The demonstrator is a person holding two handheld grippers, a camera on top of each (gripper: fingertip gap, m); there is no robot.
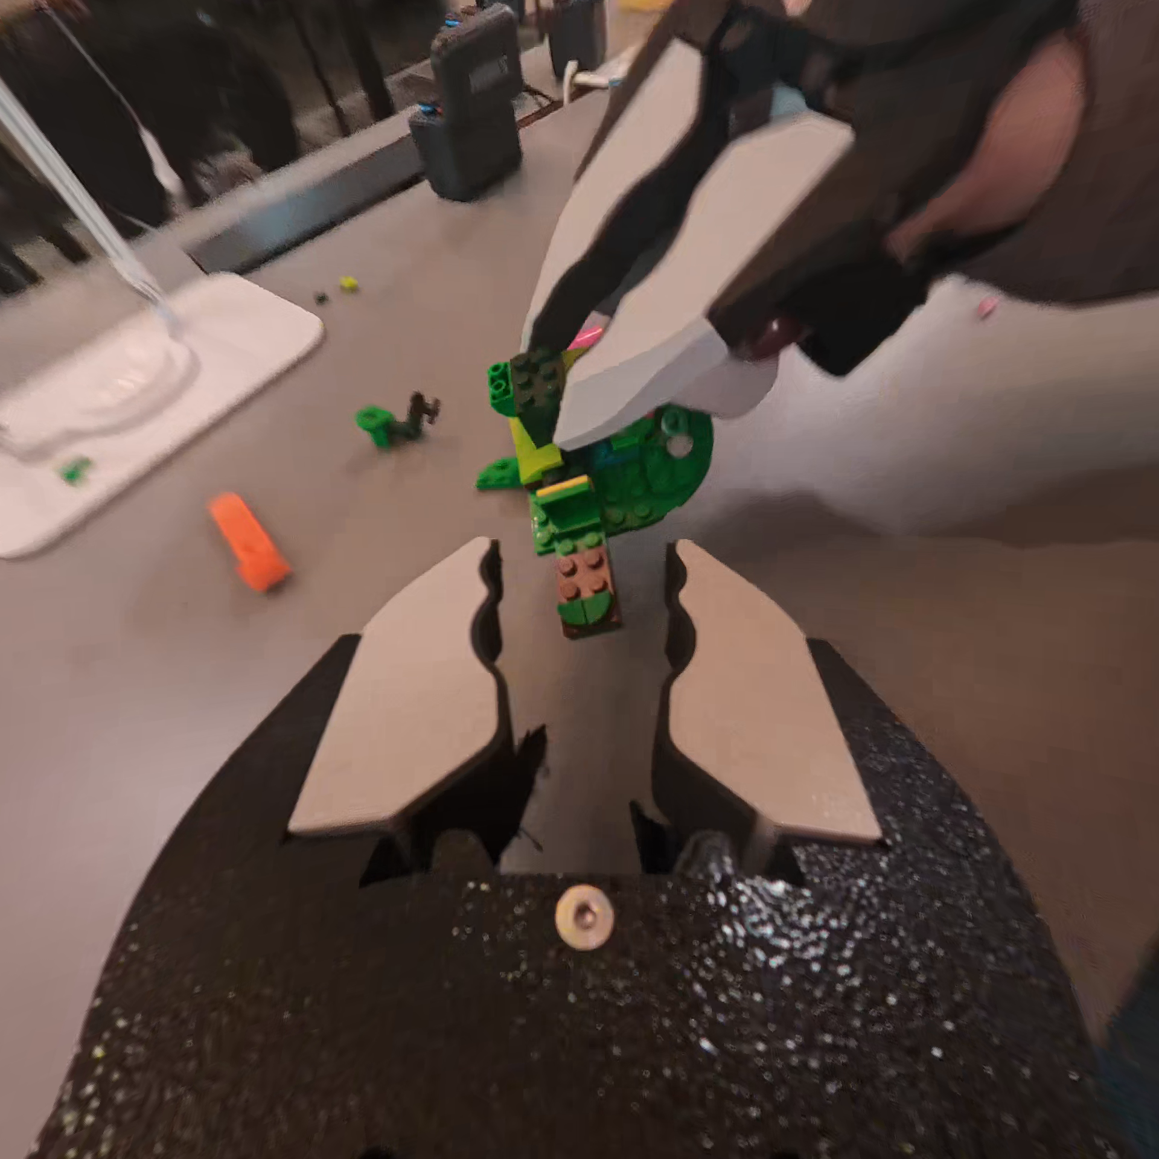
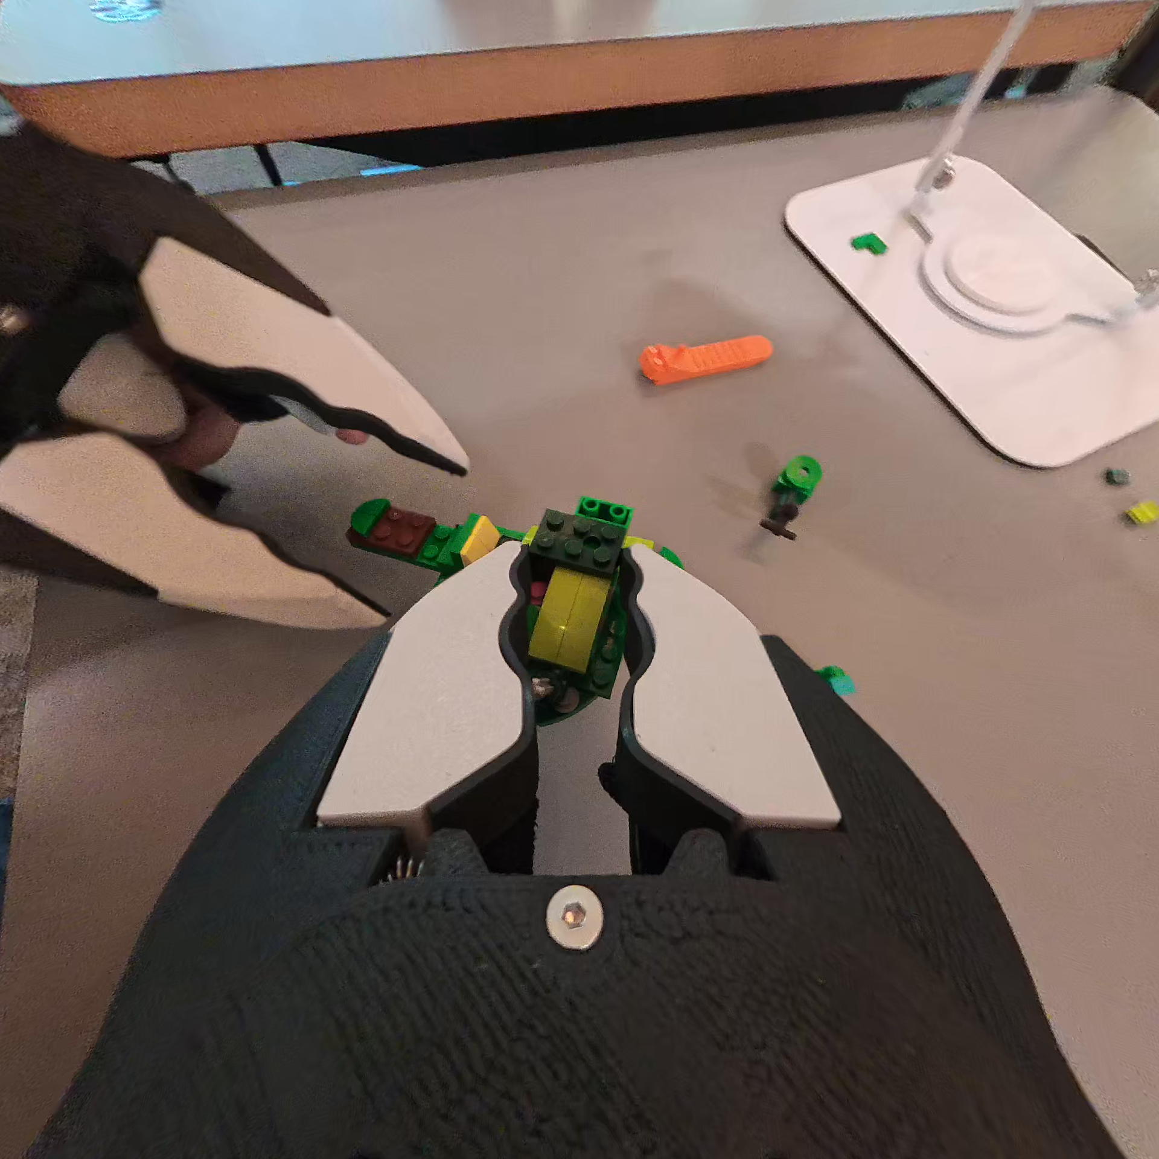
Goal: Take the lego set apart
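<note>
Fingers of right gripper (image 2: 574,552) clamped on upper stack of lego set (image 2: 574,602), pressing dark green plate and lime curved block from both sides; same grip seen from left wrist view, right gripper (image 1: 552,401) coming down from upper right onto model's top. Fingers of left gripper (image 1: 583,552) spread wide, holding nothing, hovering just short of model's near end. Lego set (image 1: 589,495) resting on grey tabletop (image 1: 878,627) between both grippers. Key relation: brown-and-green arm of model (image 1: 586,589) pointing straight toward gap between left fingers, long axis in line with left gripper's reach; in right wrist view same arm (image 2: 401,530) running off to left, toward left gripper (image 2: 426,545). Left gripper clearly nearer that arm; right already occupied as anchor. Likely next step: short advance of left, then closing across narrow width of brown plate and peeling away. Risk: whole model tilting rather than arm separating. Elsewhere on tabletop: orange brick separator (image 2: 705,357), loose green-and-dark piece (image 2: 791,492), tiny yellow and dark bits (image 2: 1141,513) at right edge, white stand base (image 2: 1003,351) carrying one green piece (image 2: 868,243).
</note>
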